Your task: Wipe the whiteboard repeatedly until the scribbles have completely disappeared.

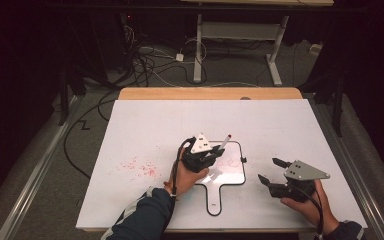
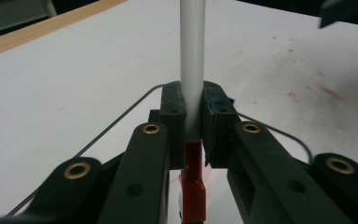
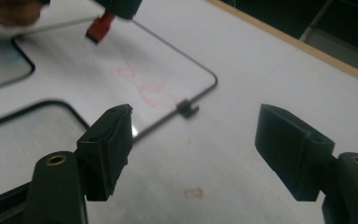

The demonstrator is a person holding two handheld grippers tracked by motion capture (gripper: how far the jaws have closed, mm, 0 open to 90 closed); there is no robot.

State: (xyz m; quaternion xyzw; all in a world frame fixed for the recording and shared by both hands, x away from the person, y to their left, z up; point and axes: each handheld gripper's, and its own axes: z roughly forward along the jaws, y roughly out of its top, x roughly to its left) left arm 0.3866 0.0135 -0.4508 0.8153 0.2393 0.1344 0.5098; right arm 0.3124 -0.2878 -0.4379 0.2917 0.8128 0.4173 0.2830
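A white marker (image 1: 224,141) with red ends is clamped in my left gripper (image 1: 202,152), which is shut on it over the upper left of a small black-rimmed whiteboard (image 1: 232,172) with a handle. In the left gripper view the marker's barrel (image 2: 192,56) runs away between the pads of the left gripper (image 2: 193,112), and its red end (image 2: 194,189) is below. Faint red scribbles (image 3: 144,86) mark the whiteboard (image 3: 135,51), and the marker's red end (image 3: 100,27) hovers at its surface. My right gripper (image 1: 272,171) stands open just right of the board, and nothing sits between the jaws of the right gripper (image 3: 193,149).
A white sheet (image 1: 145,125) covers the table, with red specks (image 1: 140,167) left of the board. A wooden edge (image 1: 210,93) shows at the far side. A small black clip (image 3: 188,108) sits on the board's rim. Cables (image 1: 145,65) and desk legs (image 1: 198,50) lie beyond.
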